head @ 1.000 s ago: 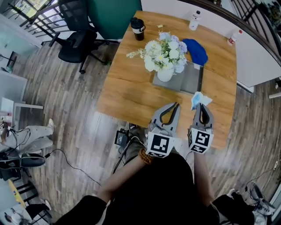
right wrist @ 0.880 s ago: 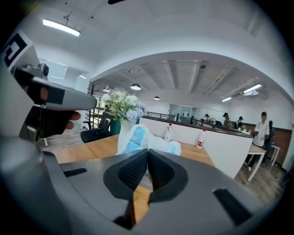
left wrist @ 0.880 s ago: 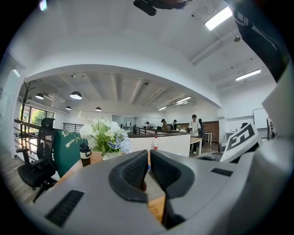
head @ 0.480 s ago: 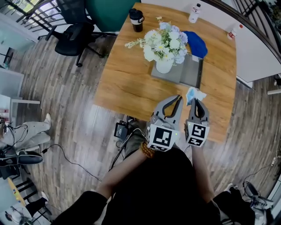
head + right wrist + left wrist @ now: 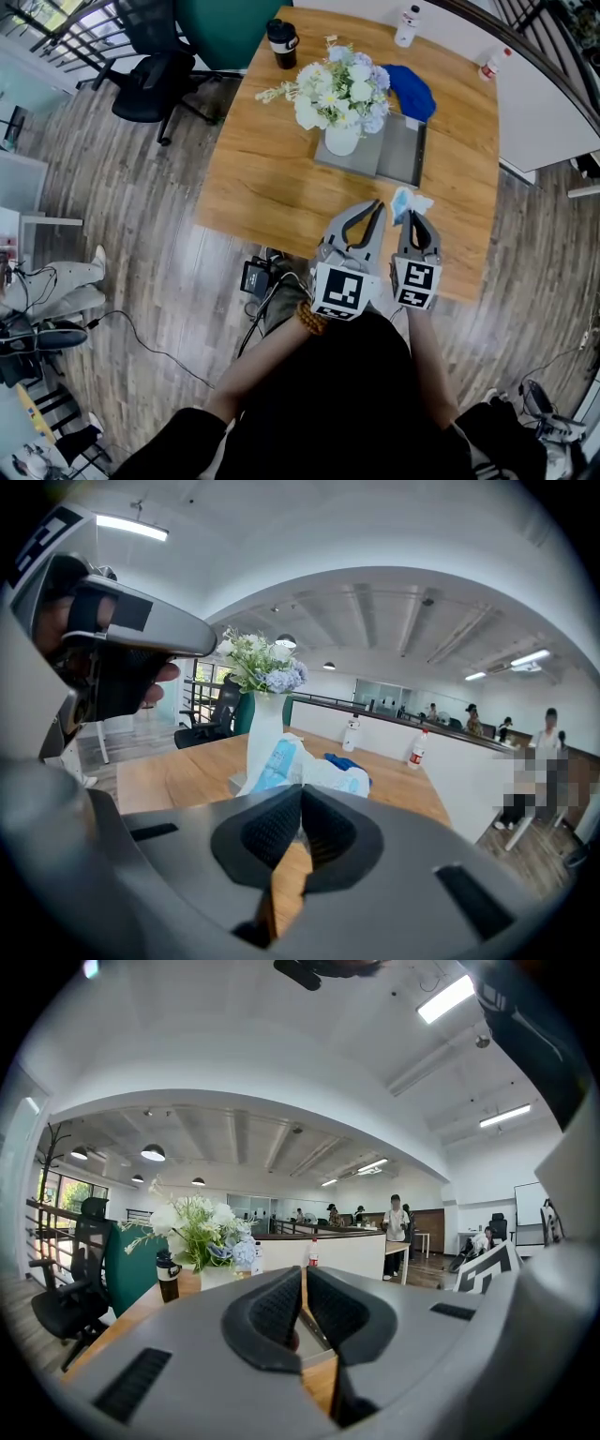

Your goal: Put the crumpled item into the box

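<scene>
In the head view, a wooden table (image 5: pixel 272 178) is seen from above. The right gripper (image 5: pixel 415 217) is held over the table's near edge, and a crumpled item (image 5: pixel 409 200), white with pale blue print, is clamped at its tips, clear of the tabletop. The left gripper (image 5: pixel 377 206) is held just beside it, its tips drawn together and nothing carried. A grey box (image 5: pixel 401 150) is seen farther along the table, apart from the crumpled item; a white vase (image 5: pixel 340 141) of flowers (image 5: pixel 336 89) appears to stand on its left part. A blue cloth (image 5: pixel 410 89) is laid beyond the box, and a black cup (image 5: pixel 281 39) is placed at the far left corner.

In the left gripper view, the two dark pads of the left gripper (image 5: pixel 303 1277) are seen pressed against each other, with nothing caught between them. The flowers (image 5: pixel 199 1225) and the black cup (image 5: pixel 168 1277) are seen past them on the table (image 5: pixel 141 1309).

In the right gripper view, the jaws of the right gripper (image 5: pixel 300 797) are closed on the lower edge of the crumpled item (image 5: pixel 281 761), which is pushed up above the pads. The vase (image 5: pixel 262 731) and the blue cloth (image 5: pixel 343 759) are visible behind it.
</scene>
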The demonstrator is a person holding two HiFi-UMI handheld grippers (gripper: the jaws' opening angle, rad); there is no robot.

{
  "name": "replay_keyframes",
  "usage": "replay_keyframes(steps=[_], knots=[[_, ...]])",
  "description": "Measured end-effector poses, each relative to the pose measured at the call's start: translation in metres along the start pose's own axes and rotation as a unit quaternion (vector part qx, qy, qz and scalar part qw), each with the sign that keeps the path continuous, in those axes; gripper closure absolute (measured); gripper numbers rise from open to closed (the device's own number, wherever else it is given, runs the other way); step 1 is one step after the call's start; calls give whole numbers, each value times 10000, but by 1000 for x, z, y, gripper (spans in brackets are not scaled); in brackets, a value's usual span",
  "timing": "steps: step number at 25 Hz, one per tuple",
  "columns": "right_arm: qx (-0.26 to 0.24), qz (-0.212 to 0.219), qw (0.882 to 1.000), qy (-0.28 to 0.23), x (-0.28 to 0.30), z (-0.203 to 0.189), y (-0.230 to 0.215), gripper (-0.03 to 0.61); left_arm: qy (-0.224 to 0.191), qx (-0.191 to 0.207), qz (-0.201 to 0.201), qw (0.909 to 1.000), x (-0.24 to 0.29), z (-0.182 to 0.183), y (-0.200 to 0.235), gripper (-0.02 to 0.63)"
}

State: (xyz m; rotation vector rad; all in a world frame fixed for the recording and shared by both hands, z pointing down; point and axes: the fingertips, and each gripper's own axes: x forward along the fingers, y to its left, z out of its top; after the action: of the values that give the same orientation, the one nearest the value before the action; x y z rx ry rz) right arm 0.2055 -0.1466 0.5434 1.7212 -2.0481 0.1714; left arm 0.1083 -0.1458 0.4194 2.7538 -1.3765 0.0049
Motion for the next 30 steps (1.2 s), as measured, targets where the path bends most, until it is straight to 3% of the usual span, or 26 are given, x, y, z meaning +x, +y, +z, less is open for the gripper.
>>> replay_keyframes(steps=[13, 30], knots=[[-148, -27, 9999, -49, 29, -1, -26, 568, 20, 150, -75, 9999, 17, -2, -3, 577], [-547, -14, 9982, -262, 117, 35, -59, 568, 160, 279, 207, 9993, 23, -4, 32, 577]])
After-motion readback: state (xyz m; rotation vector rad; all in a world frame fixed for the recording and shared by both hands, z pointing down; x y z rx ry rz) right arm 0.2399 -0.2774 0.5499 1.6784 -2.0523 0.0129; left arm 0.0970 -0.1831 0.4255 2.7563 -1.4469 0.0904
